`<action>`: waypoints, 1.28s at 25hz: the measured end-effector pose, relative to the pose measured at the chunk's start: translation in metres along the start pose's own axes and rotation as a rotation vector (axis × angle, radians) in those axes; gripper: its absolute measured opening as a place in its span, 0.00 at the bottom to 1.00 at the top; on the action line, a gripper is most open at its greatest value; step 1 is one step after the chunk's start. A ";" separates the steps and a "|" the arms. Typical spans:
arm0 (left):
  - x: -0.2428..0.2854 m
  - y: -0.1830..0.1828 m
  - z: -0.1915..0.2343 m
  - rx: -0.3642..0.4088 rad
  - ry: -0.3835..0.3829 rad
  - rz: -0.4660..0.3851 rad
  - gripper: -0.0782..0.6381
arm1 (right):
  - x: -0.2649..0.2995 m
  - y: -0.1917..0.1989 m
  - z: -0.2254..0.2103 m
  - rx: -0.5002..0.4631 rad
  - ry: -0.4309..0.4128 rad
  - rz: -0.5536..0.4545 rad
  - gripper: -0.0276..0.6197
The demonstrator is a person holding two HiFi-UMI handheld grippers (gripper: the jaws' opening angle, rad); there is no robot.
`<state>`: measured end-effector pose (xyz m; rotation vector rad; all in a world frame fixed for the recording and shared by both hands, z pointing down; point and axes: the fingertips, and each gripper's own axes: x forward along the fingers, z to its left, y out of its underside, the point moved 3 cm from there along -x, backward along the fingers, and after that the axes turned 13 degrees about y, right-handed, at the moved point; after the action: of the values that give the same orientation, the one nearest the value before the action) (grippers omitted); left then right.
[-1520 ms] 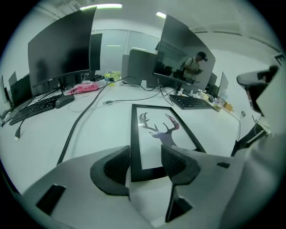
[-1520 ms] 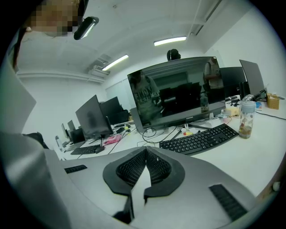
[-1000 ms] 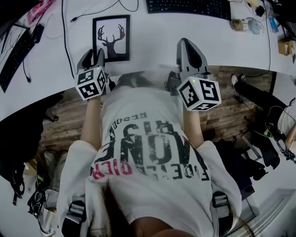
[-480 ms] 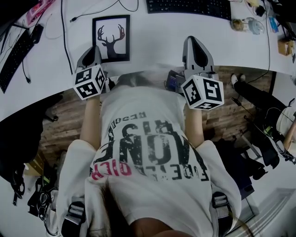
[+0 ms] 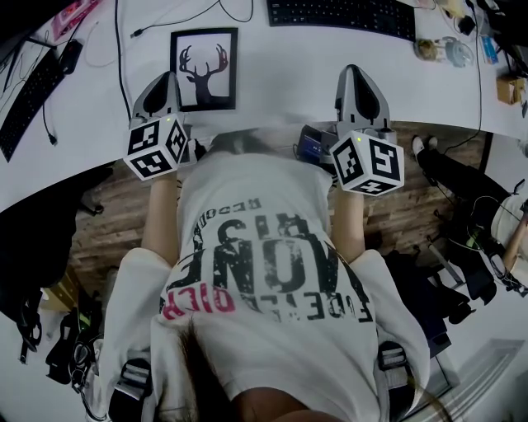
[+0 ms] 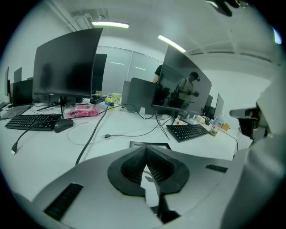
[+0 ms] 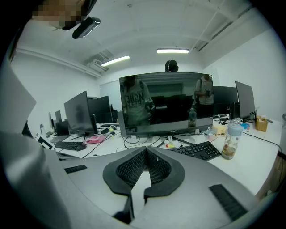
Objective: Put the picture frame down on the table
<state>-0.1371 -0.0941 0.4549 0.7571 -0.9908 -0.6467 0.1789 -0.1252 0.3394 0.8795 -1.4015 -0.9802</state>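
Head view: the picture frame (image 5: 204, 69) lies flat on the white table (image 5: 280, 82), deer print facing up, and neither gripper touches it.
Left gripper (image 5: 162, 79): its jaws have just been closing and are now pressed together, with nothing between them.
Frame from the left jaws: just beyond the tips and slightly to their right, apart from them.
Left gripper view: the frame's black border (image 6: 149, 144) shows directly past the point where the two pads meet.
Right gripper (image 5: 357, 72): the jaws are pressed together and empty.
Frame from the right jaws: well off to their left, on the far side of the left gripper's line.
Ahead of the right jaws: a black keyboard (image 5: 342, 15) lies farther along the table.
Right gripper view: a dark monitor (image 7: 165, 103) stands beyond the tips, and a clear bottle (image 7: 230, 141) stands to their right.
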 end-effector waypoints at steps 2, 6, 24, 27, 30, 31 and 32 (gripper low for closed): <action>-0.002 -0.010 -0.002 0.007 0.008 -0.027 0.11 | 0.002 -0.002 0.002 0.005 -0.005 -0.006 0.04; -0.005 -0.032 -0.007 0.032 0.023 -0.078 0.11 | 0.006 -0.006 0.005 0.012 -0.011 -0.015 0.04; -0.027 -0.092 -0.013 0.060 0.039 -0.235 0.11 | 0.014 -0.020 0.017 0.034 -0.032 -0.039 0.04; -0.031 -0.098 -0.016 0.064 0.045 -0.251 0.11 | 0.014 -0.022 0.023 0.035 -0.047 -0.042 0.04; -0.034 -0.102 -0.018 0.067 0.051 -0.264 0.11 | 0.013 -0.024 0.031 0.036 -0.066 -0.049 0.04; -0.035 -0.104 -0.020 0.068 0.053 -0.269 0.11 | 0.012 -0.026 0.033 0.036 -0.073 -0.053 0.04; -0.036 -0.105 -0.021 0.070 0.056 -0.274 0.11 | 0.012 -0.028 0.036 0.036 -0.079 -0.059 0.04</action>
<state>-0.1471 -0.1218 0.3457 0.9781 -0.8691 -0.8258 0.1416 -0.1442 0.3183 0.9215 -1.4708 -1.0468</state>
